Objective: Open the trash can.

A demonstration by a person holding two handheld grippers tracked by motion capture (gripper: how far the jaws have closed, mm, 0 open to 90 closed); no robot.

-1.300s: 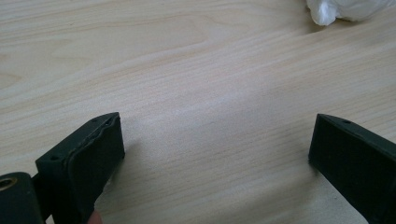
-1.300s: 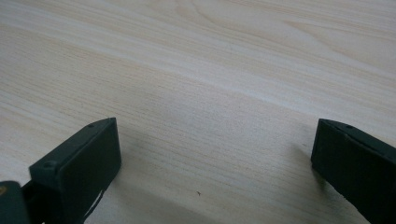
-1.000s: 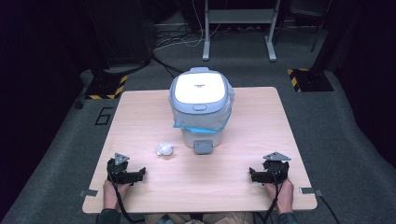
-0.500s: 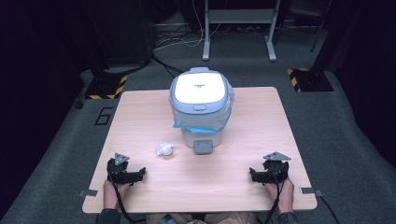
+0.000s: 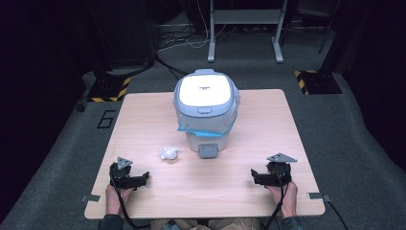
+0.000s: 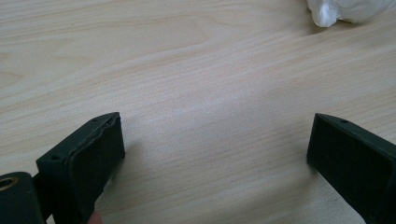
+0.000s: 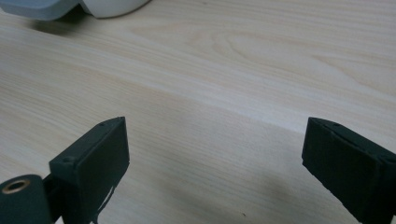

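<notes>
Black jaws stand wide apart on the left gripper, nothing between them, resting at the table's near left. The right gripper, near right, has just been closing slightly, jaws still apart and empty. Between them, farther off, lies what looks like crumpled white paper, just left of the lidded bin.

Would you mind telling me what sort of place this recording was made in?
Probably a lab or studio set up for recording, not a home: a lone wooden table on grey carpet, dark surroundings, black stands with hazard-striped bases, loose cables on the floor, and a metal frame behind.
</notes>
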